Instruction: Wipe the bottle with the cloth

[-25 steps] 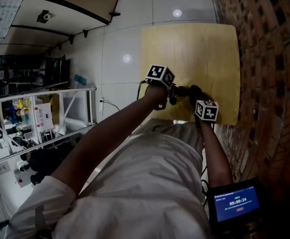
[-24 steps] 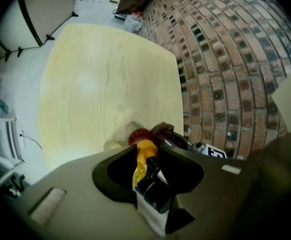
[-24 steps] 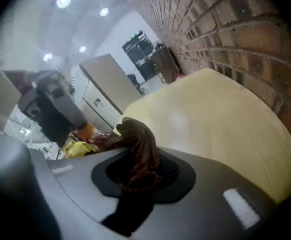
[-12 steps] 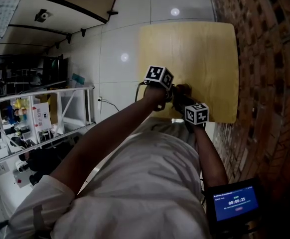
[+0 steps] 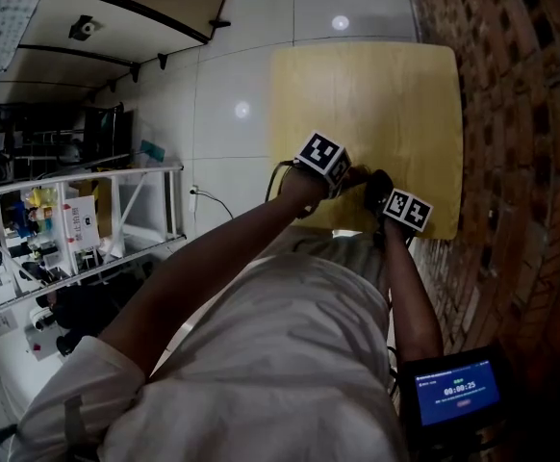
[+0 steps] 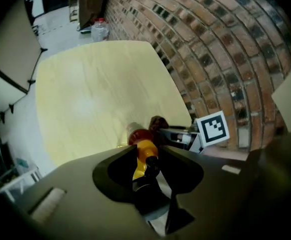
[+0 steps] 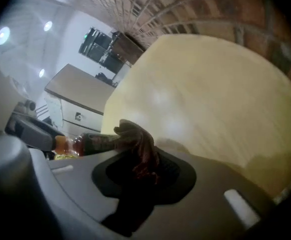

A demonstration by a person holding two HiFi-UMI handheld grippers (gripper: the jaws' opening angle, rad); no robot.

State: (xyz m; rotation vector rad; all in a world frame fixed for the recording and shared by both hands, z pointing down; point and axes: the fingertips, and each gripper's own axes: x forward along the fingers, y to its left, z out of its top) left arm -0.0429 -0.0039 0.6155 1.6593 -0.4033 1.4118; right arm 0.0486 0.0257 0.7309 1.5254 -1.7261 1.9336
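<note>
Left gripper (image 6: 146,160), over the table's (image 5: 367,94) near edge, is clenched on the yellow-capped neck of the bottle (image 6: 137,134). The bottle's dark reddish body sticks out past the jaws toward the right gripper (image 7: 140,166), off the tabletop. The right gripper's jaws are clamped on a bunched dark cloth (image 7: 138,141), whose free end is draped against the bottle's side.

The step in hand looks like the wipe itself, w/ the bottle held by one tool and rubbed by the other. To do it well, the left grip should stay firm on the neck, since a smooth cap could twist or slip under sideways rubbing. Cloth strokes should run along the body w/ light pressure, and the bottle should turn between strokes so every side gets covered. Working low over the table would make any drop a short one.

Left of the table stands a metal rack (image 5: 88,229) crowded w/ small items, well apart across pale floor tiles (image 5: 232,75). A clear container (image 6: 99,30) sits beyond the table's far corner. A brick wall (image 5: 521,133) runs right beside the table's right edge, so the right elbow has little room. A small lit screen (image 5: 456,391) shows on the table's near side. Nothing else lies on the tabletop.
</note>
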